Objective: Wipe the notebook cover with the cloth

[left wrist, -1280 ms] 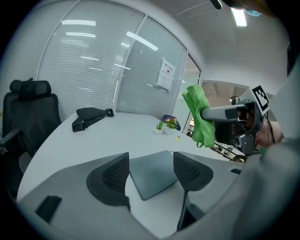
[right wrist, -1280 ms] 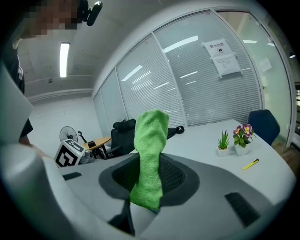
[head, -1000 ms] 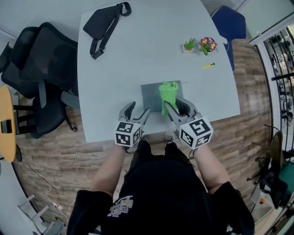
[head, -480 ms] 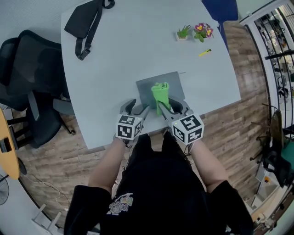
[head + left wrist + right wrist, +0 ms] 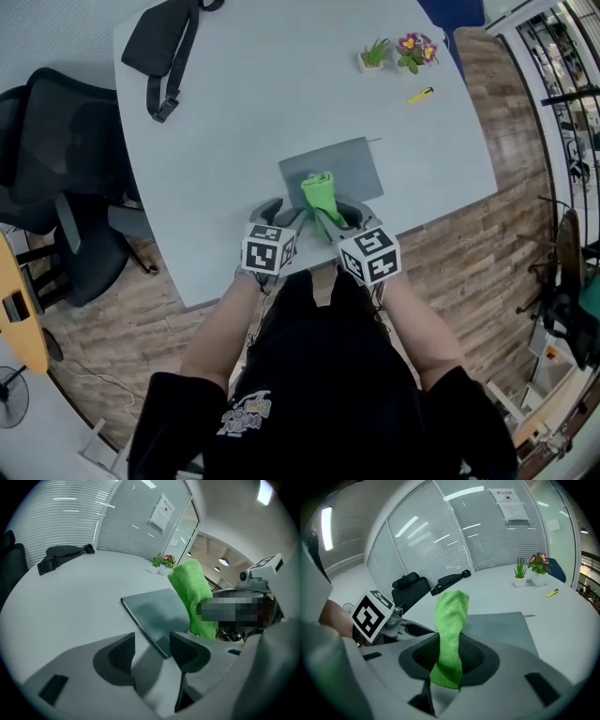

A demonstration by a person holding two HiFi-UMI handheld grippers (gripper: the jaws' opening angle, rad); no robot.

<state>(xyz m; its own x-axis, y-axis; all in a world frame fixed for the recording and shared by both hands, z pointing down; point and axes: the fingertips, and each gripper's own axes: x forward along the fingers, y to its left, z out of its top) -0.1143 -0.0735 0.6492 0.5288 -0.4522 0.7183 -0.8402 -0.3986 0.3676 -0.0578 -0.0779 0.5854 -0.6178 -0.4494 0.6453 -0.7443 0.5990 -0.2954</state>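
The flat grey notebook [image 5: 345,165] lies near the pale grey table's [image 5: 281,84] near edge. The right gripper [image 5: 336,217] is clamped on the bright green fuzzy cloth [image 5: 318,191], which stands up over the notebook's near edge. The left gripper's [image 5: 284,214] jaws are apart, having just been closing, and the notebook's near left corner shows between them.

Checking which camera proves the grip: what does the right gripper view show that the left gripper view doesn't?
Only the right gripper view: the right gripper, fingers shut on the green cloth, and a yellow pen. Only the left gripper view: the left gripper, fingers apart though they have just been closing, the near corner of the notebook in the gap, unpinched. Both: cloth, notebook, potted plants, black bag.
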